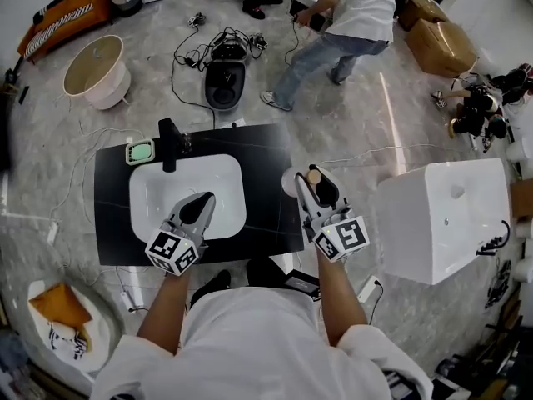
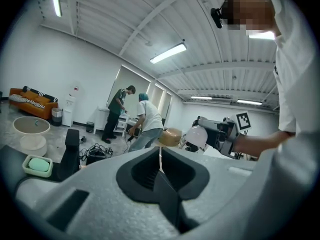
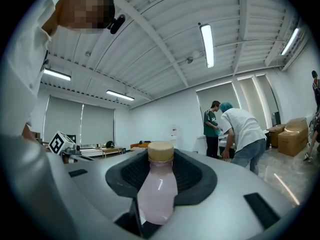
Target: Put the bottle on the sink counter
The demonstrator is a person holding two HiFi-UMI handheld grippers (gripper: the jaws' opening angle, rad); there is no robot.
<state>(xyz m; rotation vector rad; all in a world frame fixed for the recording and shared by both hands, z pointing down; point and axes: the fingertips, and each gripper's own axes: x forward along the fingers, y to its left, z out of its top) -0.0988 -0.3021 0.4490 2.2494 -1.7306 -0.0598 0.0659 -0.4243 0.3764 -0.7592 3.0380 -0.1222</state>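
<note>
The right gripper (image 1: 319, 188) is clenched on a pale pink bottle (image 3: 159, 189) with a tan cap, held just beside the right edge of the black sink counter (image 1: 271, 165). The left gripper (image 1: 202, 200) hangs over the white basin (image 1: 162, 192), its jaws pressed together with nothing between them. A black faucet (image 1: 169, 144) and a green soap dish (image 1: 141, 152) stand at the far left.

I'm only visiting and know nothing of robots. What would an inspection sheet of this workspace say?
Surface: black sink counter with white basin.
Job's things: pink bottle, tan cap, held near counter's right edge, not set down.
Clutter: green soap dish beside black faucet.
Grippers: left gripper shut, empty, above basin; right gripper shut on bottle.
Cables: black tangle on floor beyond counter.
Surroundings: person in white shirt, cardboard boxes.
</note>
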